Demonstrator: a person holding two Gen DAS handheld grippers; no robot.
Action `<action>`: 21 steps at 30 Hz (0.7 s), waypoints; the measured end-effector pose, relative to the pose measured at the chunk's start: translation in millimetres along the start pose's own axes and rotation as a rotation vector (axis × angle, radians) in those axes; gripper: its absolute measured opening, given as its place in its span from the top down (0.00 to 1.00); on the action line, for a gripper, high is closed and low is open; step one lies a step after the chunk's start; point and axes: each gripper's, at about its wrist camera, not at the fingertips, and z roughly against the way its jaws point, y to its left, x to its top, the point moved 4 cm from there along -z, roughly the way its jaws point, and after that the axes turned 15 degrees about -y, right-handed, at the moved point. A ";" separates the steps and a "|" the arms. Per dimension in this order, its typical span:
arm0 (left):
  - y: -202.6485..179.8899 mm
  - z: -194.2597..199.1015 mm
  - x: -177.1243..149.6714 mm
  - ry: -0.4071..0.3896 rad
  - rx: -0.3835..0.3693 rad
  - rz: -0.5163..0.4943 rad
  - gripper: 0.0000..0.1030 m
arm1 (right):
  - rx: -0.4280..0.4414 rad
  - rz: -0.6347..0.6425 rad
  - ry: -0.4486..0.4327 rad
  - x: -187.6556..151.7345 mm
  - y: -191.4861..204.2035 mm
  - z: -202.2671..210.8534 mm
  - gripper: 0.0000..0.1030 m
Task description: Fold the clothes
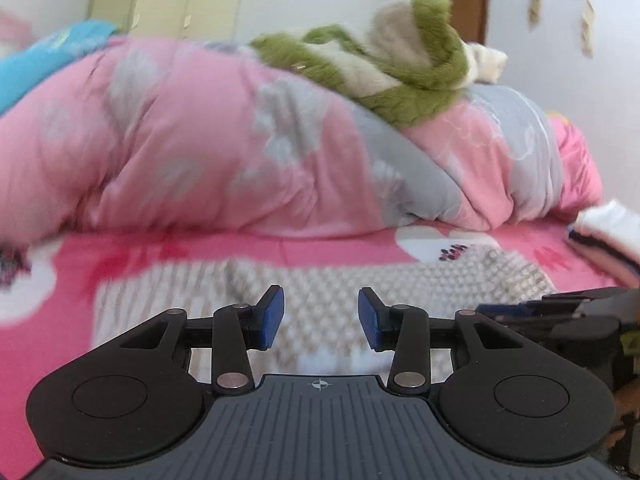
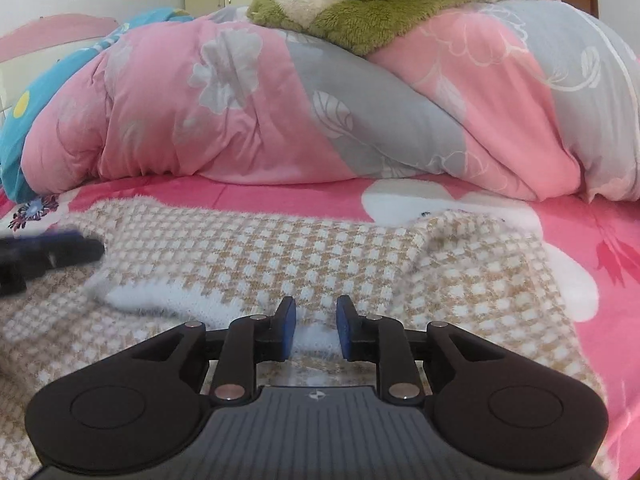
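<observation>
The sweater point(image 2: 280, 248), a tan-and-white checked knit, lies flat on the pink sheet point(image 2: 600, 240) of a bed, in front of a rolled quilt point(image 2: 280, 100) that fills the far side from nine o'clock to three o'clock. In the right wrist view its long axis runs roughly from nine o'clock to three o'clock, with a white knit band point(image 2: 160, 300) lying across the near part at about ten o'clock from the right gripper point(image 2: 316, 328). That gripper hangs low over the sweater with its jaws a little apart; white knit shows in the gap between them, but the pads do not appear to press on it, so it holds nothing. The left gripper point(image 1: 321, 318) stands wider open and empty, above the sweater's near-left part; its view is blurred. Each tool shows in the other's view: the left one at nine o'clock in the right view, the right one at three o'clock in the left view. The right gripper appears nearer the cloth, so the next pinch probably falls to it, straight ahead at twelve o'clock. A green-and-cream plush throw point(image 1: 380, 60) lies on top of the quilt, well apart from both.
</observation>
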 end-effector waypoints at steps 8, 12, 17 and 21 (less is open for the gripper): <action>16.5 -82.5 -13.0 0.213 0.073 0.068 0.61 | 0.009 -0.008 -0.004 -1.7 -0.7 0.7 0.77; 35.6 -70.2 -14.6 0.193 0.100 0.122 0.67 | 0.019 -0.021 -0.006 -2.2 -2.3 -0.3 0.77; 46.5 -65.1 -19.1 0.189 0.165 0.128 0.62 | 0.032 -0.041 -0.017 -3.8 -3.5 -0.7 0.77; 43.8 -62.8 -22.2 0.162 0.170 0.115 0.62 | 0.042 -0.064 -0.021 5.8 -5.1 3.4 0.77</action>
